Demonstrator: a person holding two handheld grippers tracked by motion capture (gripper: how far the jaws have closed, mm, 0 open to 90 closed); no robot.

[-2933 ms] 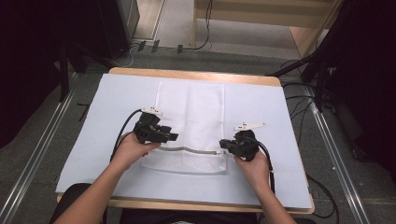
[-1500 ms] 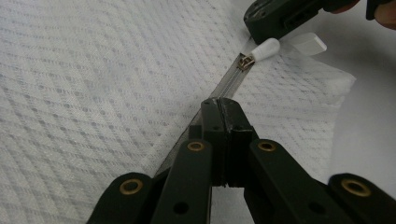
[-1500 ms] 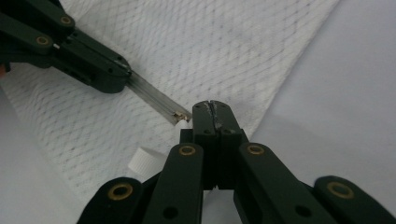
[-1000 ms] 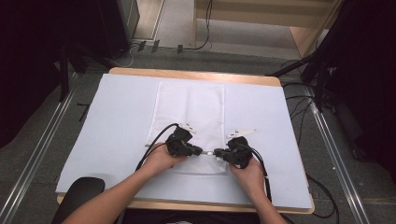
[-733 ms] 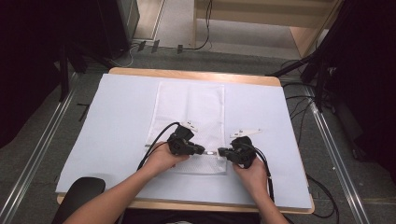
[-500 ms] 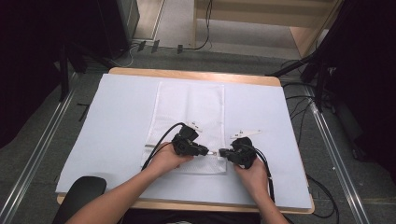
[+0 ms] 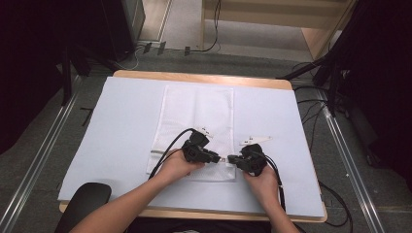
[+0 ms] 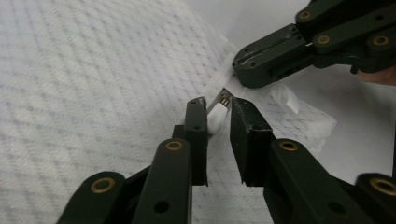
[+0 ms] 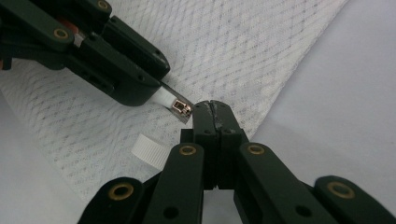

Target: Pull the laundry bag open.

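A white mesh bag [image 7: 194, 116] lies flat on the table, its zipped edge toward me. My left gripper [image 7: 218, 158] and right gripper [image 7: 232, 158] meet tip to tip at the bag's near right corner. In the left gripper view the jaws of my left gripper [image 8: 217, 105] have just been opening; the white zipper pull [image 8: 215, 116] sits loosely in the narrow gap between them. My right gripper [image 9: 211, 106] is shut, pinching the mesh bag's edge [image 9: 257, 46] beside the metal slider [image 9: 181, 108].
A pale sheet [image 7: 121, 126] covers the wooden table. A small white ribbed tab [image 9: 148, 151] lies at the bag's corner. A black rounded object [image 7: 87, 201] sits at the near left edge. Cables trail on the floor to the right [image 7: 340, 194].
My left gripper slid right along the bag's near edge until it met the right gripper. Its jaws have since parted slightly. The right gripper shifted slightly.
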